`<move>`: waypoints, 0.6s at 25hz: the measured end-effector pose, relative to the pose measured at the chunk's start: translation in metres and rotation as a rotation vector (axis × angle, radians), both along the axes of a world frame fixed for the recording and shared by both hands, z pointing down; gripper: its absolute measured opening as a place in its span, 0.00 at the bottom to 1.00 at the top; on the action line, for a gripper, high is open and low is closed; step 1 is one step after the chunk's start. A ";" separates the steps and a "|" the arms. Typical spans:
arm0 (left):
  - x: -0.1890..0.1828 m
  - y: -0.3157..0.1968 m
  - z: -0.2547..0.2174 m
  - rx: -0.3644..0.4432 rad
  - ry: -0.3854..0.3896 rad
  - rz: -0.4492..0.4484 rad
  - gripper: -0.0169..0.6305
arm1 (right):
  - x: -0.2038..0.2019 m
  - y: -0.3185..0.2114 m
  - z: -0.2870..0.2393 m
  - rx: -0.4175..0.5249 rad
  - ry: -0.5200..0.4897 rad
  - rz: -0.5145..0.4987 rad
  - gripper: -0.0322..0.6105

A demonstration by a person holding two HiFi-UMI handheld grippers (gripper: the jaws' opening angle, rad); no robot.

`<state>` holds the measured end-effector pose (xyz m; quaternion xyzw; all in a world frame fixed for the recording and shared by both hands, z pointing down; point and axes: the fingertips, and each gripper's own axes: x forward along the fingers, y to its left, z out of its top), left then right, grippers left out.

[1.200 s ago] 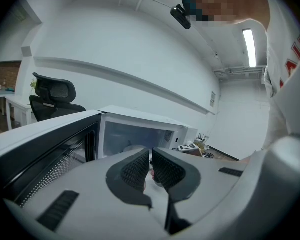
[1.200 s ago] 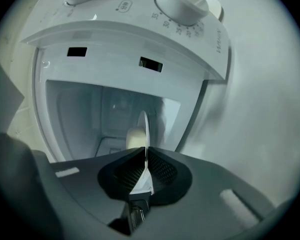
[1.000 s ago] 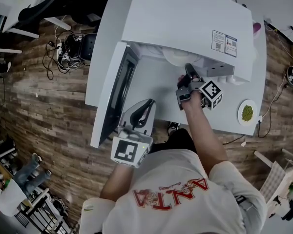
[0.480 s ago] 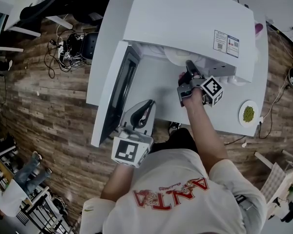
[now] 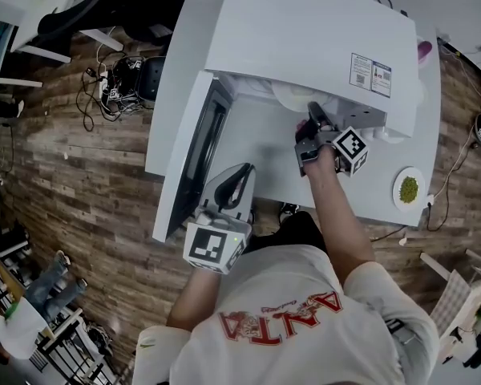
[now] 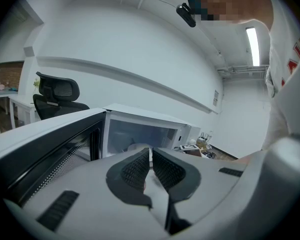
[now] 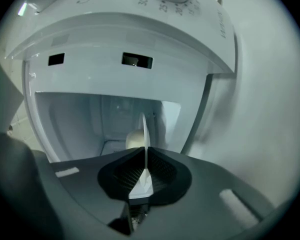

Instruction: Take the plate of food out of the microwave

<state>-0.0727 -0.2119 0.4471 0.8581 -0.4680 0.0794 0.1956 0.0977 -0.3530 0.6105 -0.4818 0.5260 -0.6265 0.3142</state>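
A white microwave (image 5: 305, 38) stands on a white table with its door (image 5: 194, 155) swung open to the left. A white plate (image 5: 293, 96) lies at the mouth of the cavity. My right gripper (image 5: 311, 112) reaches in and is shut on the plate's near rim; its jaws have just closed a little tighter. In the right gripper view the plate (image 7: 145, 134) shows edge-on between the pads, with a pale lump of food (image 7: 134, 139) on it. My left gripper (image 5: 239, 179) hangs near the table's front edge, beside the door, shut with nothing in it.
A small plate with green food (image 5: 407, 188) sits on the table to the right of the microwave. A black office chair (image 6: 57, 96) stands beyond the open door (image 6: 45, 139). Cables lie on the wooden floor (image 5: 104, 87) at the left.
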 end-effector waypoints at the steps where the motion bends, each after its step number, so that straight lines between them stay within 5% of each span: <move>1: 0.000 -0.001 -0.001 0.002 0.001 -0.001 0.07 | 0.001 0.000 -0.003 0.010 -0.004 0.003 0.08; 15: -0.006 -0.003 -0.024 0.052 -0.009 -0.007 0.07 | 0.006 0.018 -0.027 0.051 -0.034 0.006 0.08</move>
